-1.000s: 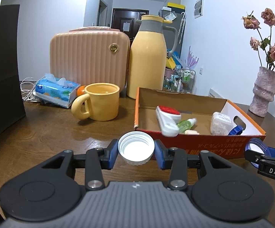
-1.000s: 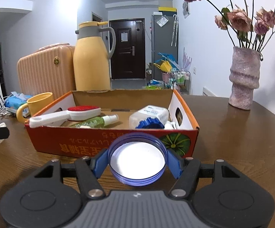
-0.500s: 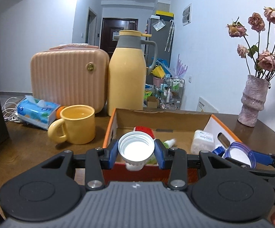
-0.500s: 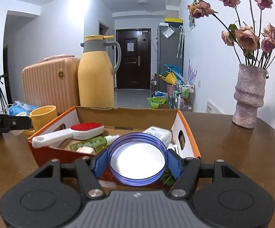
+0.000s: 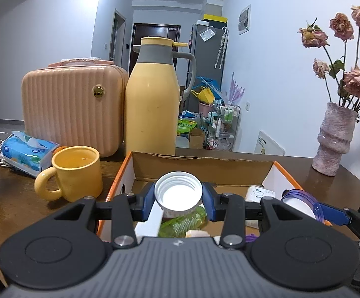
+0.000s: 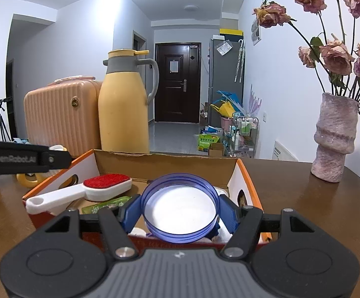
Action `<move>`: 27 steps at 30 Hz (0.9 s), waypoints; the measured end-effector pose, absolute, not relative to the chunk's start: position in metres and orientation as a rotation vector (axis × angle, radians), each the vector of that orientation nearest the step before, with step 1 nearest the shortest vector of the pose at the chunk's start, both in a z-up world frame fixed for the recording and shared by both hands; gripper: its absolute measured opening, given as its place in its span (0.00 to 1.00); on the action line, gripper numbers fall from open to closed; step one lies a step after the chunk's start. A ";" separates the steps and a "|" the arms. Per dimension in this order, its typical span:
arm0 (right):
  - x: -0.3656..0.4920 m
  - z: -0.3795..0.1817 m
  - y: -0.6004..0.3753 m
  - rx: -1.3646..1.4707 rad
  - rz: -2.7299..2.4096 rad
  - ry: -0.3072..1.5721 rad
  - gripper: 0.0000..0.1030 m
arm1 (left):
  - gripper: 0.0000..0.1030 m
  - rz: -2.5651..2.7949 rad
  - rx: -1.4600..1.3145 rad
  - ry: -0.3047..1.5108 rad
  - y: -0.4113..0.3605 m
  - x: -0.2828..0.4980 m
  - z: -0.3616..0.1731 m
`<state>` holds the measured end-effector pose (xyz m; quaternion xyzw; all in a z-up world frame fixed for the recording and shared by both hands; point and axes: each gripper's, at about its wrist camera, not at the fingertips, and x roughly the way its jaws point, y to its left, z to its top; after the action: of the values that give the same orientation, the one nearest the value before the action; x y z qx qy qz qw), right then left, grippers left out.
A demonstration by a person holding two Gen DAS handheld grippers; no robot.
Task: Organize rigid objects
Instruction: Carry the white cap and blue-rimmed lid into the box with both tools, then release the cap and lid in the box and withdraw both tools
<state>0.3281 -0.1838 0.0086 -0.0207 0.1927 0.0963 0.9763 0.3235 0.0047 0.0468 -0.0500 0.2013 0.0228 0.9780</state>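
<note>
White screw cap (image 5: 178, 190): held open side toward you in your left gripper (image 5: 178, 198), jaws drawn in close and pressing on both sides of it, above the near left part of the cardboard box (image 5: 204, 165).

Blue-rimmed lid (image 6: 179, 206): clamped in your right gripper (image 6: 180, 213), jaws about half open with the pads against its rim, over the box's near right corner.

Box contents, on the brown table (image 6: 316, 206): lint brush (image 6: 80, 191) with a red pad at the left, green bottle (image 5: 182, 223) beside it, white container (image 5: 259, 195) to the right.

Beyond the box, far left: yellow mug (image 5: 73, 173), tissue pack (image 5: 25, 152), peach case (image 5: 73, 106), yellow jug (image 5: 152, 101).

Far right: pink vase (image 6: 334, 139) with dried roses.
</note>
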 end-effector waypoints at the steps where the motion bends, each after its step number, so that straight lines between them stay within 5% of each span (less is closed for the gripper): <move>1: 0.331 0.008 -0.184 -0.041 0.194 0.389 0.63 | 0.39 0.048 -0.102 0.407 0.004 0.327 0.046; 25: 0.390 -0.013 -0.184 -0.038 0.205 0.430 0.64 | 0.40 0.042 -0.095 0.477 0.004 0.396 0.020; 27: 0.393 -0.015 -0.184 -0.042 0.198 0.445 0.64 | 0.47 0.039 -0.093 0.483 0.005 0.397 0.019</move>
<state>0.3927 -0.1840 -0.0154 -0.0208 0.2203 0.0982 0.9703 0.3968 0.0055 0.0193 -0.0459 0.2389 0.0195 0.9698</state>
